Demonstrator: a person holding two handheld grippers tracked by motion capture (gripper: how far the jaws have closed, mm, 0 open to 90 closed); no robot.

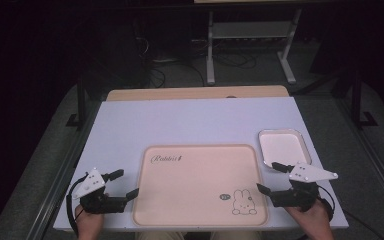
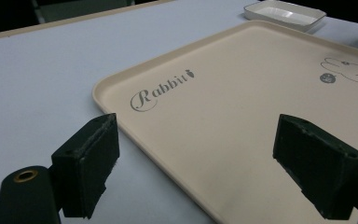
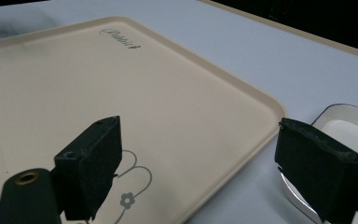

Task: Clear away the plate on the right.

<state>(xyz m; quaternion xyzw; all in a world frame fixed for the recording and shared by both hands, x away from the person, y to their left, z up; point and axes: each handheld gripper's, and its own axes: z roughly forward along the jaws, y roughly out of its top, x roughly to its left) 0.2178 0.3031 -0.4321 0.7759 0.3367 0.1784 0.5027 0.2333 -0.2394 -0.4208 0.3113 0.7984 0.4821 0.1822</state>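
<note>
A beige tray (image 1: 200, 185) lies flat on the near half of the white table (image 1: 180, 122), its long side running across, with rounded corners and a low raised rim. The word "Rabbit" is printed in script near its far left corner, and a line-drawn rabbit (image 1: 243, 202) sits in its near right corner beside a small dark round mark. Nothing rests on the tray. The left gripper (image 1: 126, 184) hangs just off the tray's left edge, held in the person's left hand (image 1: 89, 220) at the near left corner of the table, pointing in toward the tray; its jaws stand wide apart with nothing between them. In the left gripper view one jaw is over bare table and the other over the tray's surface, so the rim runs between them. The right gripper (image 1: 269, 177) mirrors it at the tray's right edge, held in the right hand (image 1: 312, 217) and also pointing inward — jaws spread wide and empty. In the right gripper view one jaw is over the rabbit drawing and the other over the near rim of a small white dish (image 1: 284, 147). That dish — rectangular, shallow and empty — stands on the table just beyond the tray's far right corner, close beside it but apart.
</note>
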